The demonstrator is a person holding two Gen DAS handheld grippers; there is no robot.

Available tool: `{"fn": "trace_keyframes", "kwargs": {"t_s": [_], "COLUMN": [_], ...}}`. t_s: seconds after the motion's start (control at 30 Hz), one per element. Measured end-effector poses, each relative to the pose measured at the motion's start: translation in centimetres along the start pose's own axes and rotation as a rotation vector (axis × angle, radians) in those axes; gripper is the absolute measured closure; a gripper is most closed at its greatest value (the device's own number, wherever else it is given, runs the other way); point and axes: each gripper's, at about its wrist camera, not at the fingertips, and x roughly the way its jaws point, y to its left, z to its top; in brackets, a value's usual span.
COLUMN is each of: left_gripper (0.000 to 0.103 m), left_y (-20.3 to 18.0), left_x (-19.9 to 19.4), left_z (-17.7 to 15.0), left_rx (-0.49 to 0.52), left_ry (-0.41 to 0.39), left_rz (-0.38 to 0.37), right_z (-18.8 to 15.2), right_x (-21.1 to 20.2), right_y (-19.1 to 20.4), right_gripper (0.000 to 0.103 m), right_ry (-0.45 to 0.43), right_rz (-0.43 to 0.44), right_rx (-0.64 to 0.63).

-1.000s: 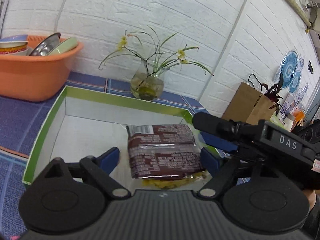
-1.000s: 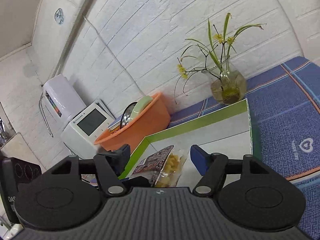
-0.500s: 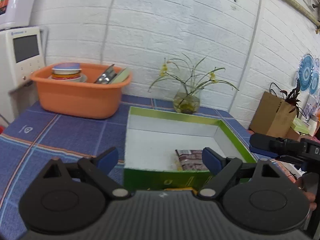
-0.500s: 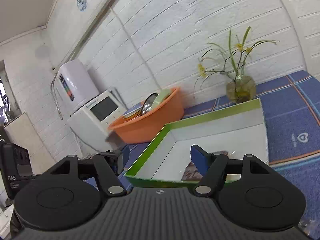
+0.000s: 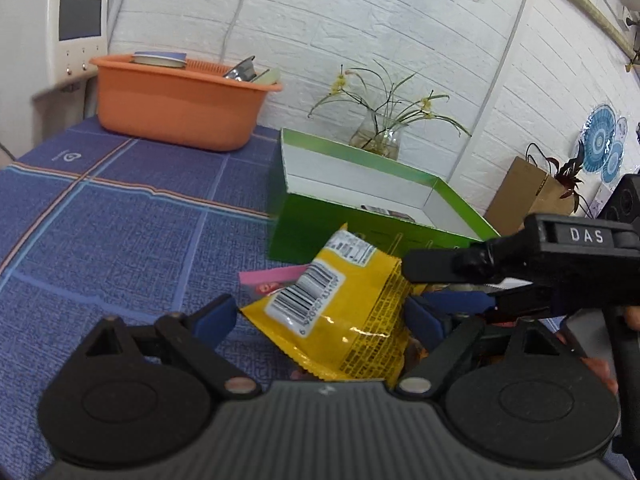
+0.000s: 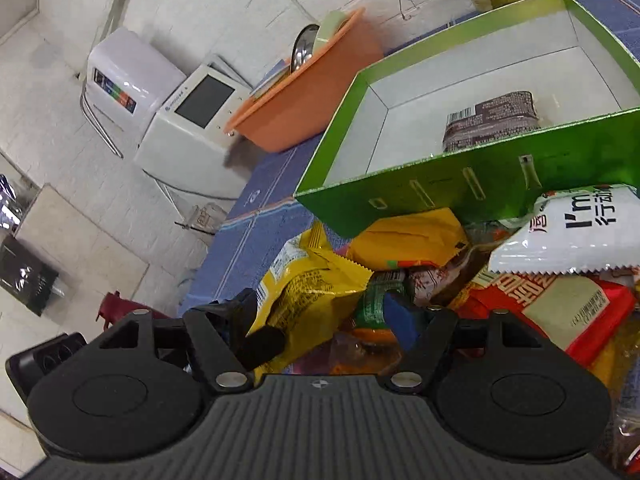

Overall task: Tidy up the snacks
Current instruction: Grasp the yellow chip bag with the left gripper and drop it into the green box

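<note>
A green box [image 5: 360,220] with a white inside stands on the blue tablecloth; a brown snack packet [image 6: 490,120] lies in it. In front of the box lies a pile of snack packets. A yellow packet [image 5: 340,308] sits between the open fingers of my left gripper [image 5: 320,320], untouched by the pads. My right gripper [image 6: 324,312] is open over the same yellow packet [image 6: 308,292] and a green-labelled packet [image 6: 376,300]. The right gripper's body shows in the left wrist view [image 5: 520,264], close beside the left one.
An orange basin [image 5: 176,108] with dishes and a white appliance [image 5: 60,40] stand at the back left. A glass vase with a plant [image 5: 376,136] is behind the box. White [image 6: 568,236] and red [image 6: 556,312] packets lie on the pile's right. A cardboard box [image 5: 524,196] is far right.
Both grippers have pulled back from the green box and dropped low over the pile of snacks in front of it. The brown packet stays in the box.
</note>
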Motion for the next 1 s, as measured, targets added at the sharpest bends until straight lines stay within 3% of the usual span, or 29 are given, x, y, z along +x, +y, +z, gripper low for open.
{"fn": "trace_keyframes", "kwargs": {"t_s": [0.13,0.17,0.2,0.27,0.37,0.47,0.73,0.9,1.0], "left_gripper": [0.019,0.023,0.026,0.036,0.039,0.040,0.042,0.042,0.042], "left_y": [-0.3,-0.7,-1.3,-2.2,-2.4,-2.8,-5.9,-7.6,-9.0], "left_x": [0.6,0.6,0.6,0.5,-0.1,-1.7,-4.2,-1.6,1.4], "left_z": [-0.8,-1.1,-1.3,-1.7,-1.6,-1.3,0.1,4.2,7.0], "left_rx": [-0.015,-0.003,0.018,0.070,0.052,0.049,0.162,0.192,0.187], "left_ry": [0.041,0.049,0.053,0.048,0.036,-0.015,-0.102,-0.088,-0.064], "left_rz": [-0.098,-0.114,-0.105,-0.076,-0.095,-0.105,-0.091,-0.117,-0.126], "right_z": [-0.1,-0.3,-0.5,-1.0,-1.2,-1.2,-0.8,2.3,5.0], "right_x": [1.0,1.2,1.3,0.9,-0.3,-2.0,-4.6,-5.5,-5.9], "right_y": [0.4,0.7,1.0,1.6,2.4,3.1,4.0,2.9,0.5], "right_gripper": [0.004,0.033,0.040,0.042,0.049,0.051,0.051,0.051,0.051], "right_ry": [0.017,0.022,0.030,0.000,-0.032,-0.074,-0.190,-0.276,-0.311], "right_rz": [0.044,0.041,0.034,0.029,0.046,0.089,0.161,0.166,0.187], "right_rx": [-0.015,-0.035,-0.061,-0.110,-0.155,-0.188,-0.259,-0.225,-0.126]}}
